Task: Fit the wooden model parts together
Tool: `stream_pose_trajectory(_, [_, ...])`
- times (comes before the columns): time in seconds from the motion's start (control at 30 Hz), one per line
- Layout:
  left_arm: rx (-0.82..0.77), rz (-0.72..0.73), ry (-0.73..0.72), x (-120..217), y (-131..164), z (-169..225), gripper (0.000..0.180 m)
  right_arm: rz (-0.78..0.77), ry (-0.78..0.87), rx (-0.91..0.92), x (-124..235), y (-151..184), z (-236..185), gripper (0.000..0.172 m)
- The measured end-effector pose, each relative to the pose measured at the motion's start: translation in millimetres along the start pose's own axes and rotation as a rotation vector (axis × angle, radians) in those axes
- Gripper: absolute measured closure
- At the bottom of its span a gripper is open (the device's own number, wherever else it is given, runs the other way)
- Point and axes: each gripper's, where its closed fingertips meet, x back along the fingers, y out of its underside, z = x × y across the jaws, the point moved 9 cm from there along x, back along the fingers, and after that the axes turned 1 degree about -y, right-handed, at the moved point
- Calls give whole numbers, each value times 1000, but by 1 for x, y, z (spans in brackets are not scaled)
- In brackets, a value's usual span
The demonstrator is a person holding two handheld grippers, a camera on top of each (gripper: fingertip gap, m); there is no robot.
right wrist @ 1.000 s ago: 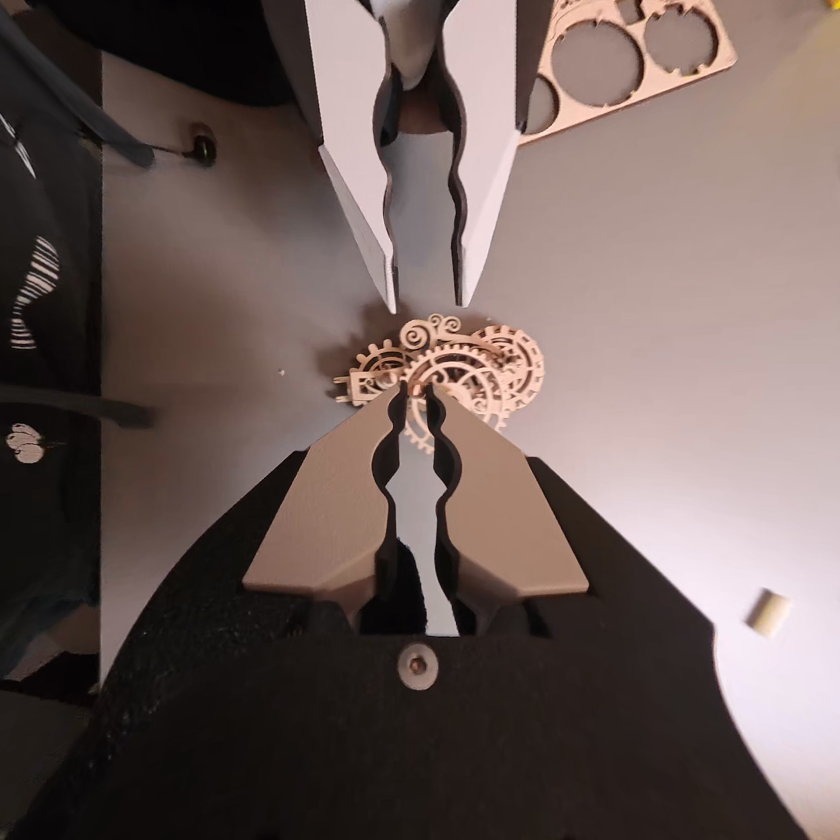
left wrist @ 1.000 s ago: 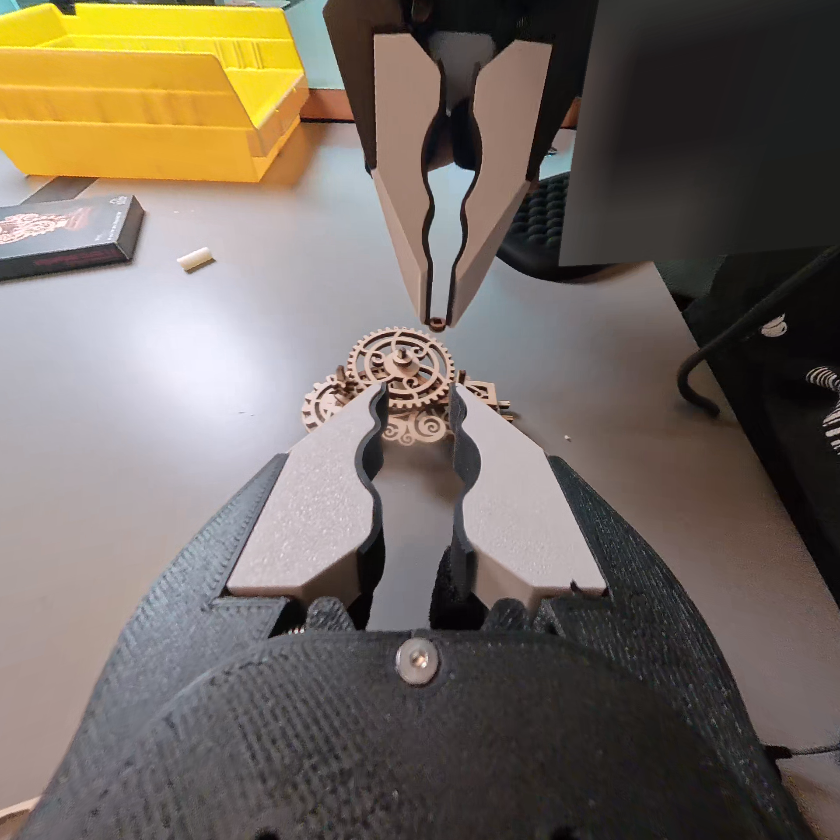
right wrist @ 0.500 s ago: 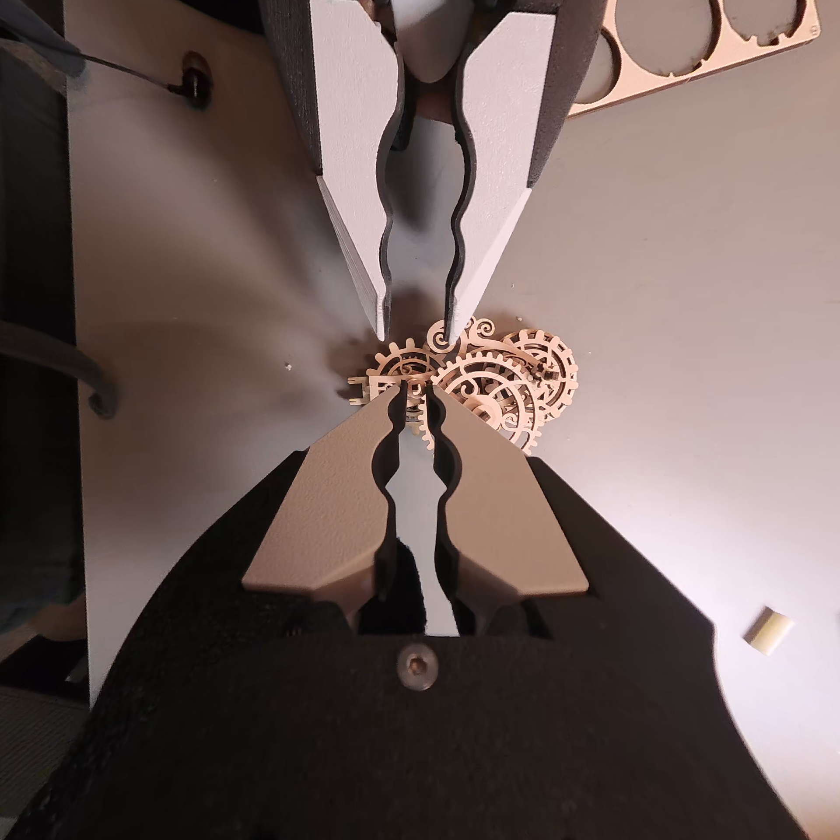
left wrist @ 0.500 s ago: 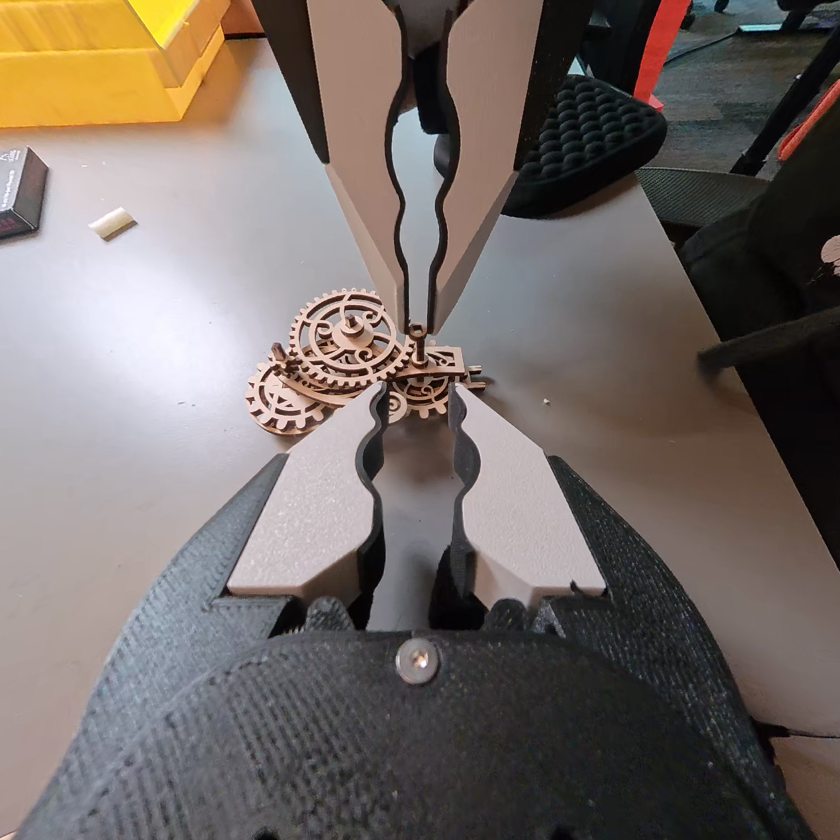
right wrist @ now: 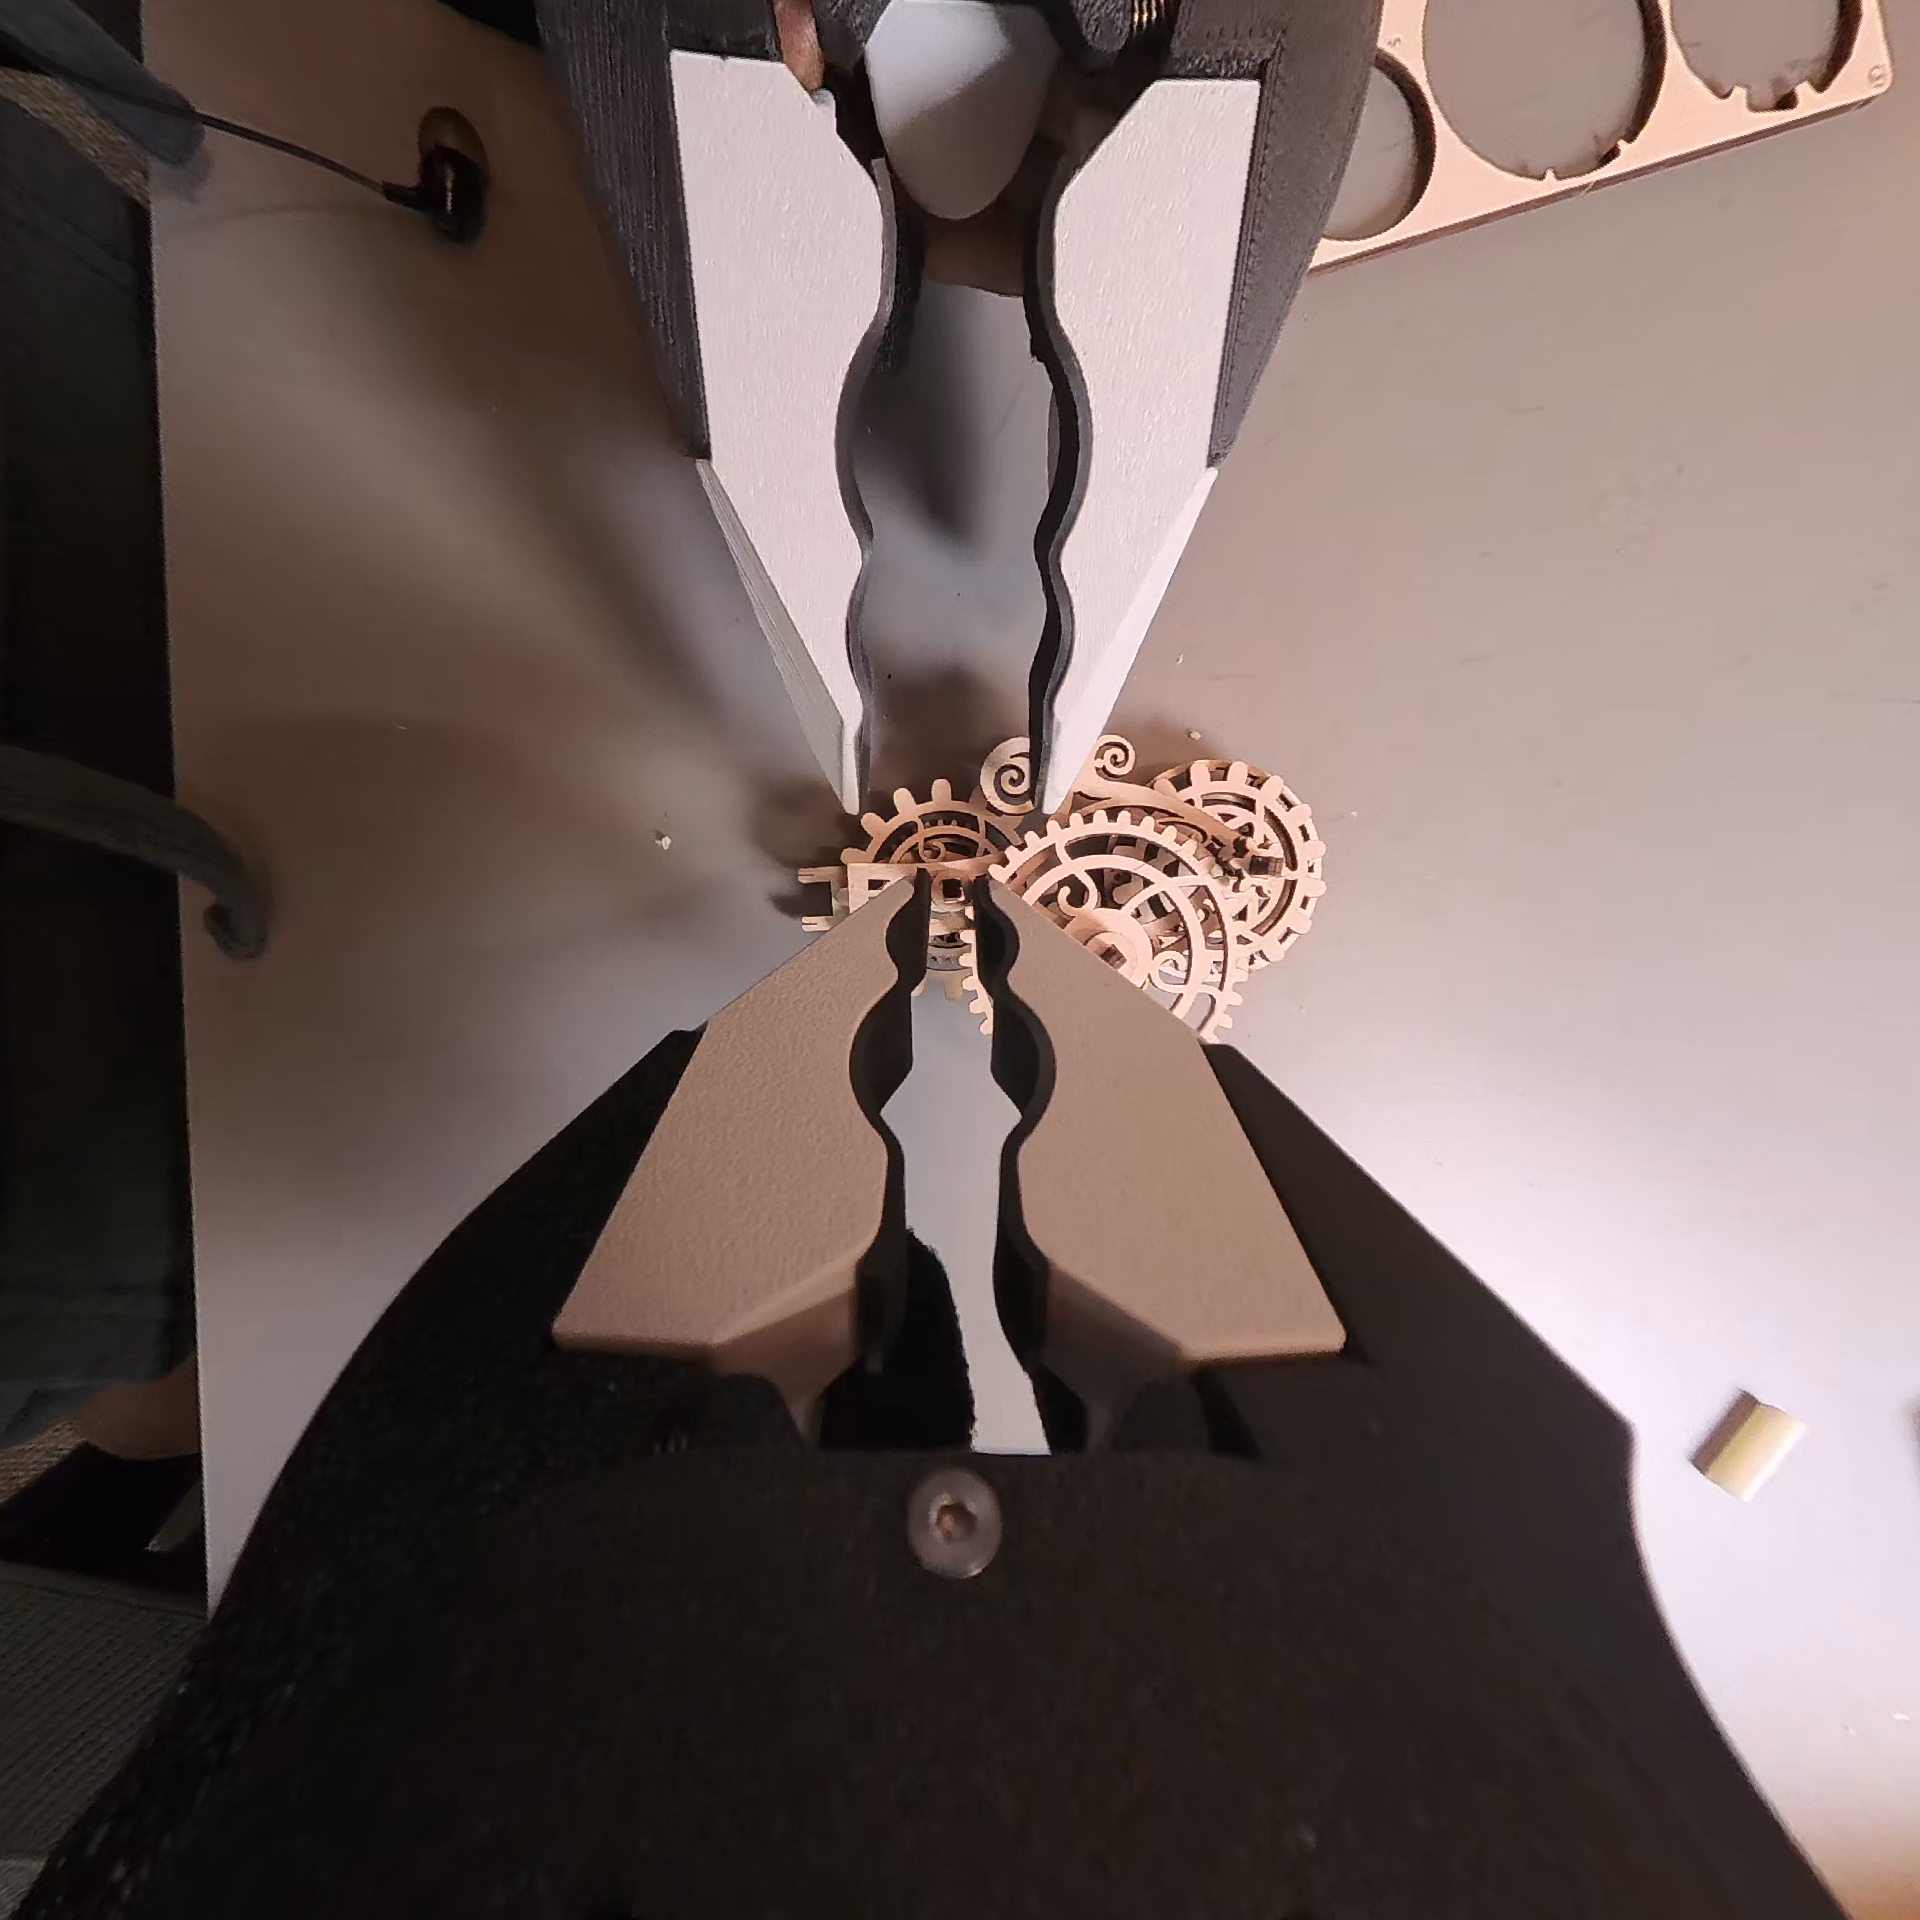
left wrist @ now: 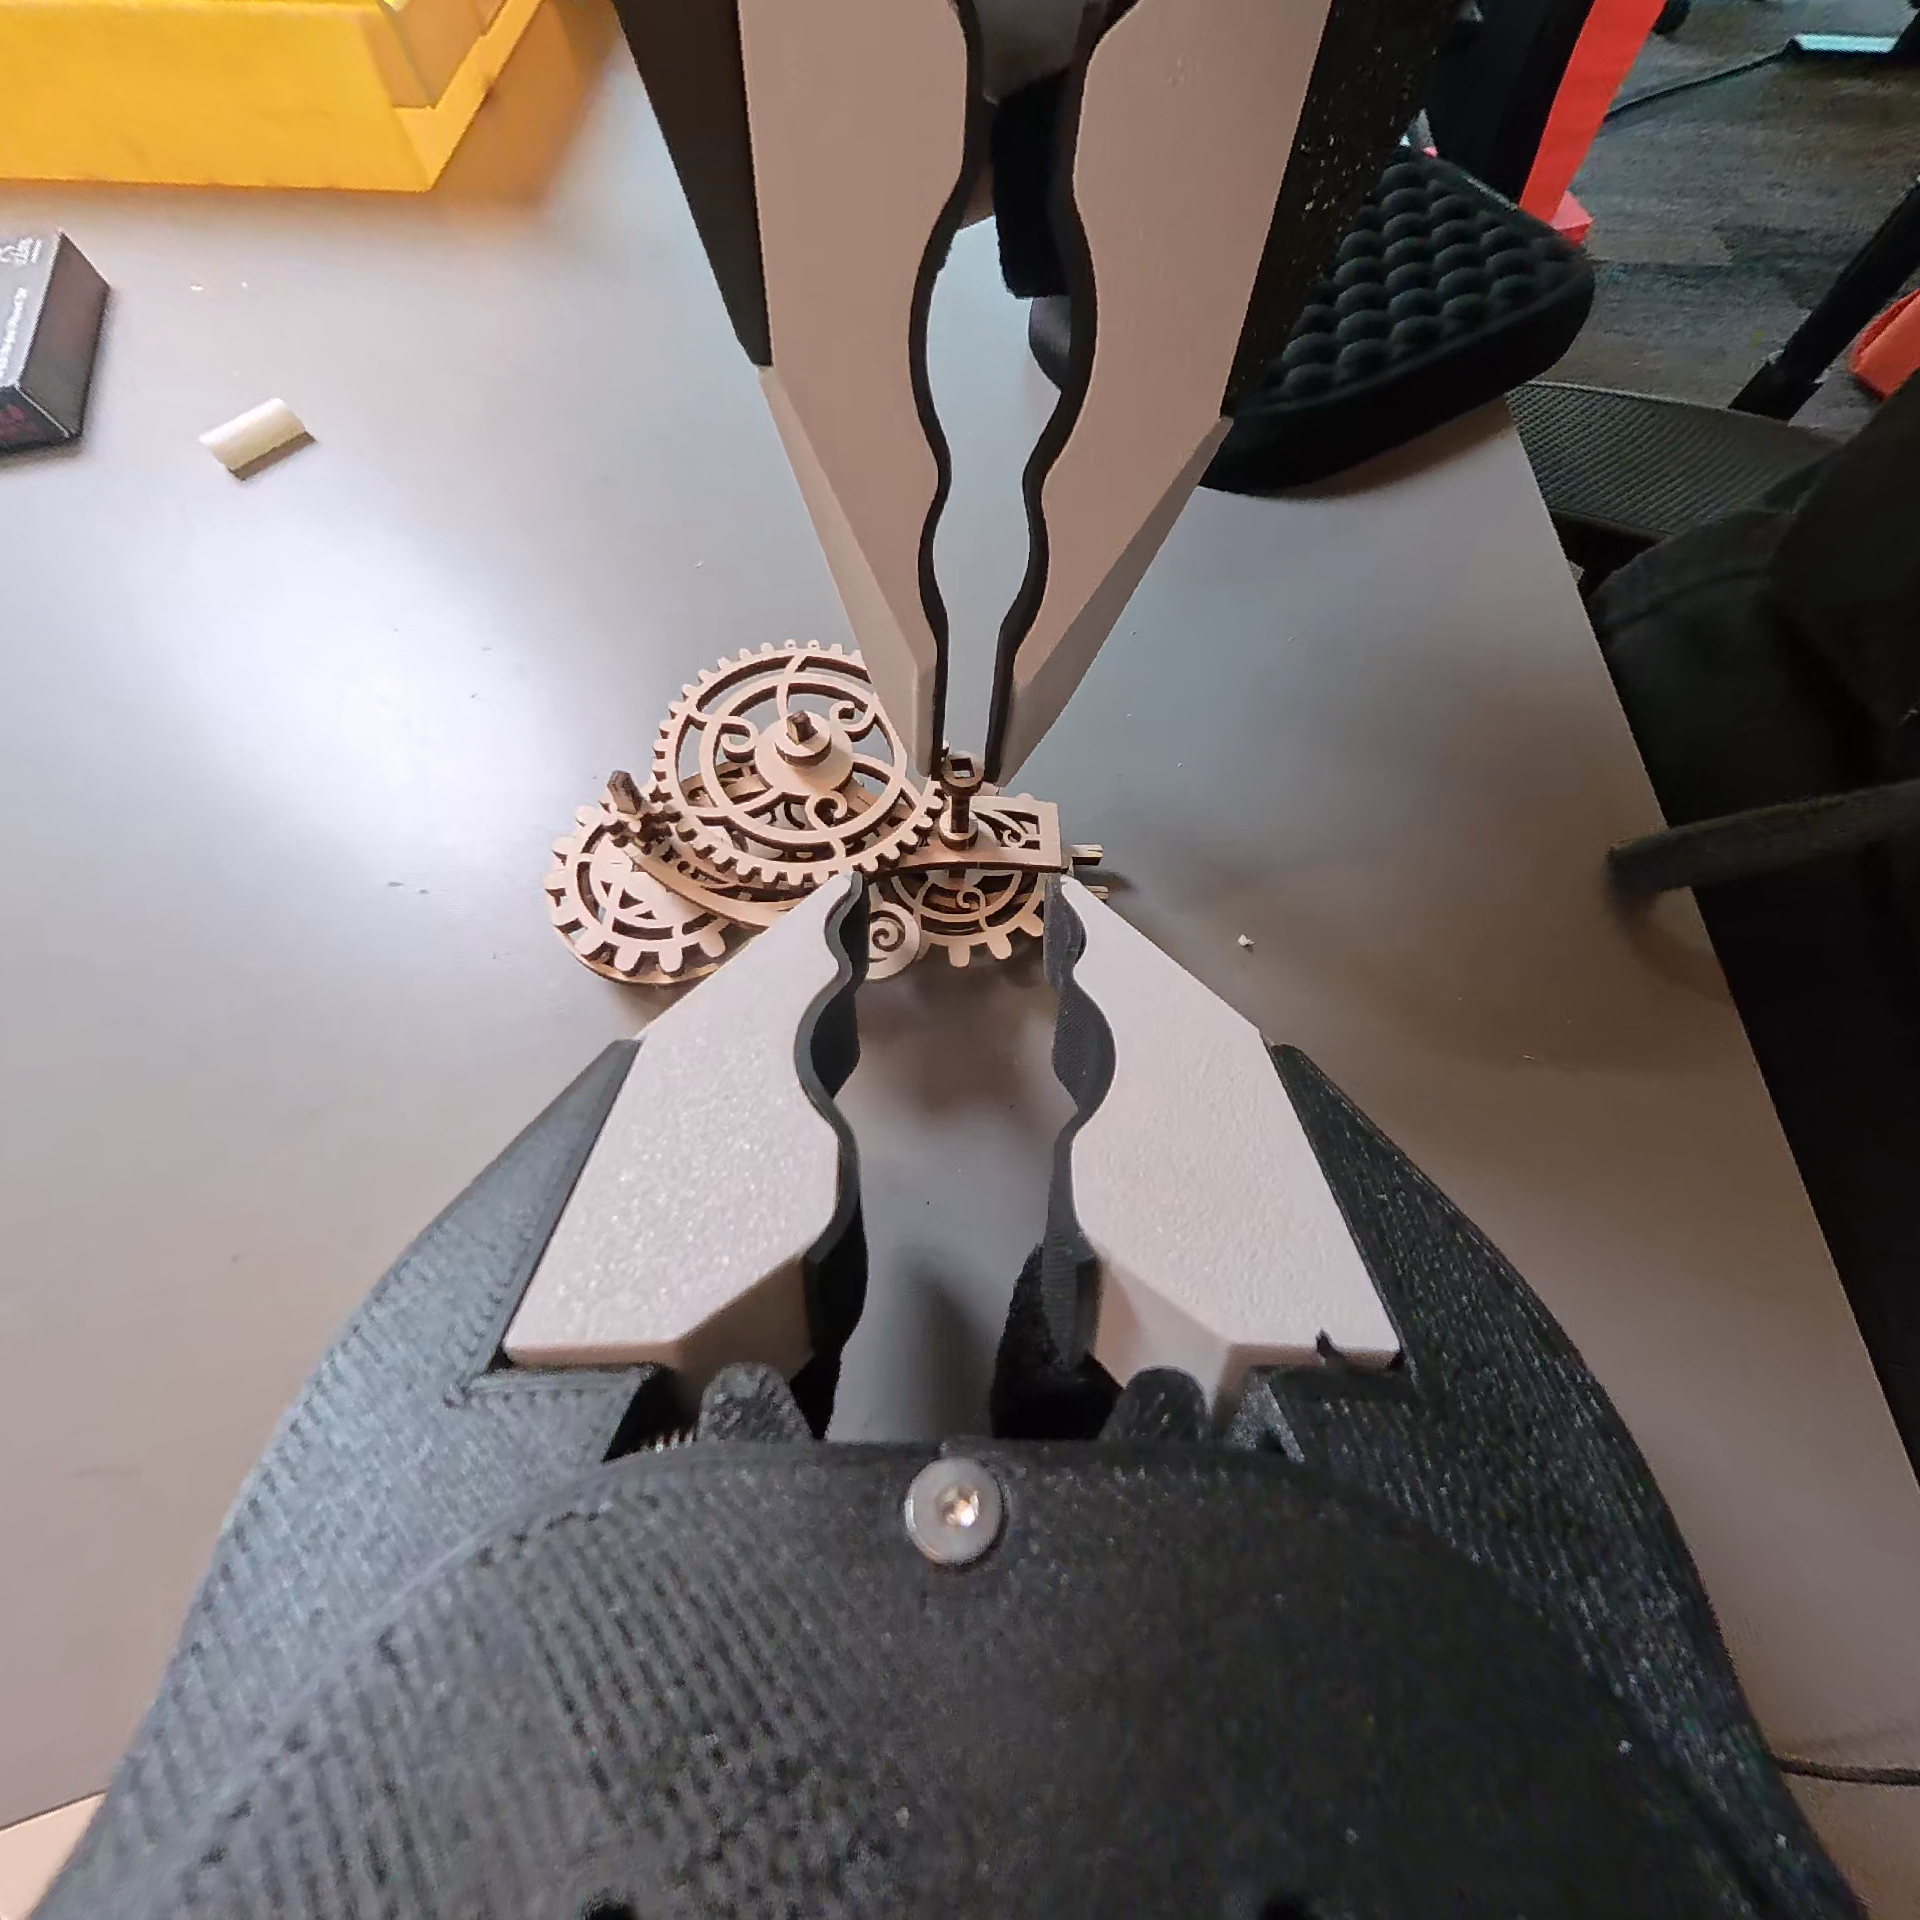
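The wooden gear model lies flat on the grey table: a large gear, two smaller gears and a curved plate with an upright peg. My right gripper comes down from above and is shut on a small wooden ring, held at the top of the peg. The ring also shows between its tips in the right wrist view. My left gripper is open, its fingertips straddling the small gear under the plate without pressing on it. It shows in the right wrist view, and the model too.
A yellow bin and a black box stand at the far left. A small pale cylinder lies loose. A wooden cut-out sheet lies beyond the model. A black chair stands past the table's right edge. My two grippers' fingertips are within a few centimetres of each other.
My right gripper came down with the ring from above the large gear onto the peg by the small gear. My left jaws widened around the small gear.
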Motion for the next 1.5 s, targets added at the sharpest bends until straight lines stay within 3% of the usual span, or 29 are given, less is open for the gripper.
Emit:
stream_pose_trajectory(0.9, [74, -52, -69, -1, -10, 14, 144, 20, 19, -24, 0, 2, -2, 165])
stream_pose_trajectory(1.5, [64, -68, -61, -3, -7, 14, 145, -50, 5, 25, -7, 0, -4, 165])
